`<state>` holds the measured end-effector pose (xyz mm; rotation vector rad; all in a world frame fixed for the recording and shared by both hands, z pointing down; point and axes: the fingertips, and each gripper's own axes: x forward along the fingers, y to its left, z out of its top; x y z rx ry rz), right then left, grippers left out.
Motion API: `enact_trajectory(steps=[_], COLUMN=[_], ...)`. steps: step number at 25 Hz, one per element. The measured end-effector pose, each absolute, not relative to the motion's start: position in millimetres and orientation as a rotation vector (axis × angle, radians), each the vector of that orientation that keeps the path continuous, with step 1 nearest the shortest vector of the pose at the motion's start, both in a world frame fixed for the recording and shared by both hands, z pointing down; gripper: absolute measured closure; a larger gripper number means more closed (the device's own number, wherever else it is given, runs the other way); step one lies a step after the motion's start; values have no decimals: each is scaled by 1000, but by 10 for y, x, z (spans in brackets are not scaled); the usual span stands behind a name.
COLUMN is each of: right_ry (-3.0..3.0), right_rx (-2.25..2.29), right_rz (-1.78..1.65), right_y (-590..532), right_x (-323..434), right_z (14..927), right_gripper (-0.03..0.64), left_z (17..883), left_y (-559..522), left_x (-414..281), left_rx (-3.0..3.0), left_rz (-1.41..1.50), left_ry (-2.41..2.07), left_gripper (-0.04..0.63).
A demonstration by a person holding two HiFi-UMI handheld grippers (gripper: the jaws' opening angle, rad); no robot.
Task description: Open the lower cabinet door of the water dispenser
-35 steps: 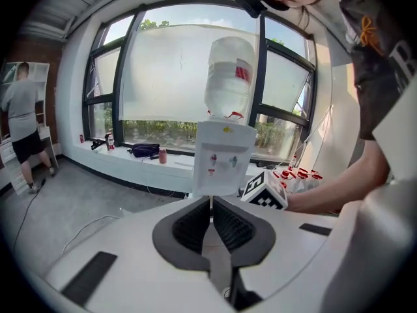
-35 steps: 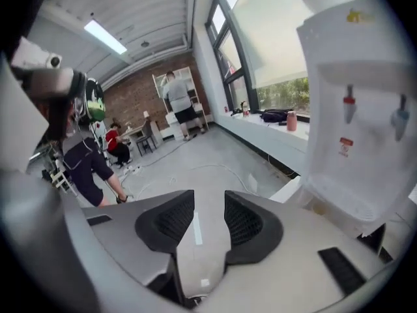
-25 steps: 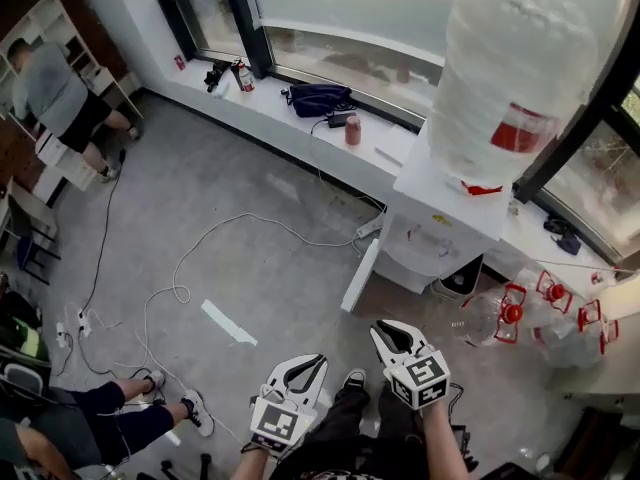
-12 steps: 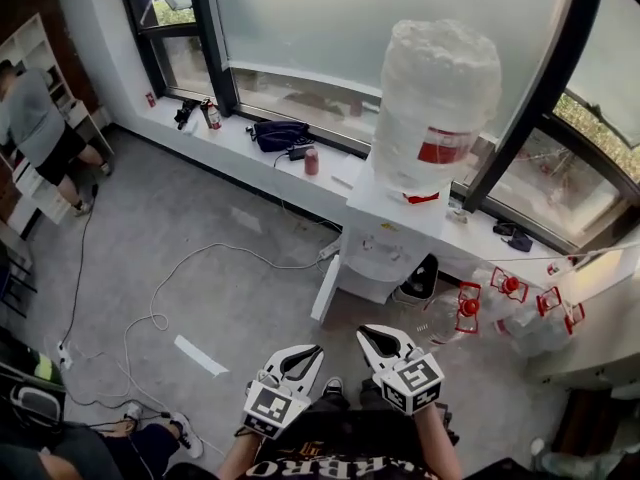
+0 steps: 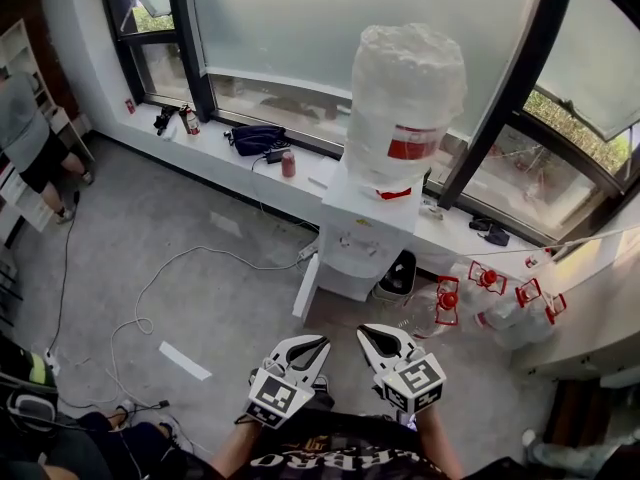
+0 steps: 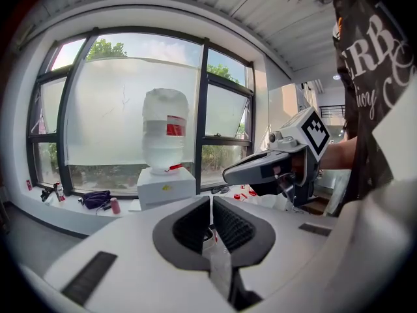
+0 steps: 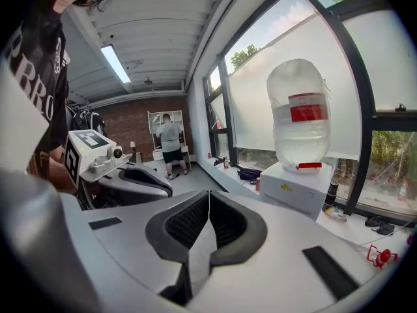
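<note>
Two grippers are hovering side by side low in the head view, well short of the water dispenser (image 5: 362,236), each carrying a cube of black-and-white square markers. The left gripper (image 5: 308,348) is showing its fingers (image 6: 189,225) drawn together to a thin slit with nothing between them. The right gripper (image 5: 385,340) is closing its fingers (image 7: 189,222) pad against pad, likewise on nothing.

Little writing is proving legible. White lettering on the person's black shirt (image 6: 374,70) is showing "ERB" in the left gripper view, the rest cut off. The red label (image 5: 412,143) on the upturned water bottle (image 5: 405,73) is carrying print too small to read. A small yellow mark (image 7: 285,186) is sitting on the dispenser's white front.

The dispenser is standing against the window sill (image 5: 215,158), and its lower cabinet door (image 5: 305,288) is standing swung out to the left at floor level. A dark bag (image 5: 255,138) and a red can (image 5: 288,164) are resting on the sill. White cables (image 5: 150,288) are trailing over the grey floor (image 5: 220,258), near a strip of white tape (image 5: 185,361). A black bin (image 5: 398,276) is standing just beside the dispenser, and empty bottles (image 5: 447,300) with red handles are lying to its right. At the far left another person (image 5: 25,138) is standing by white shelves (image 5: 20,53), with a brick wall (image 7: 130,126) behind them in the right gripper view
</note>
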<state>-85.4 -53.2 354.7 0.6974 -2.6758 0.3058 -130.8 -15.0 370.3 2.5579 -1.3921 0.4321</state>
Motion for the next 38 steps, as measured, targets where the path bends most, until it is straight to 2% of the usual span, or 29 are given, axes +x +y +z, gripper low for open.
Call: enact_trajectory(steps=[9,21,38], right_ry=[-2702,-2788,-2797], right_rx=[671,571,429], right_rz=[314,271,109], right_y=[-180,729,1605], right_x=[-362,488,999], right_z=[3489,3353,3278], right_gripper=[601,603,603], left_z=[3514,3419,3297], left_y=[99,1177,1969], left_x=[-804,145,721], left_rx=[2542,2424,2394], left_rz=[419,433,406], left_ry=[-1463,-1557,-1671], left_gripper=[569,569,569])
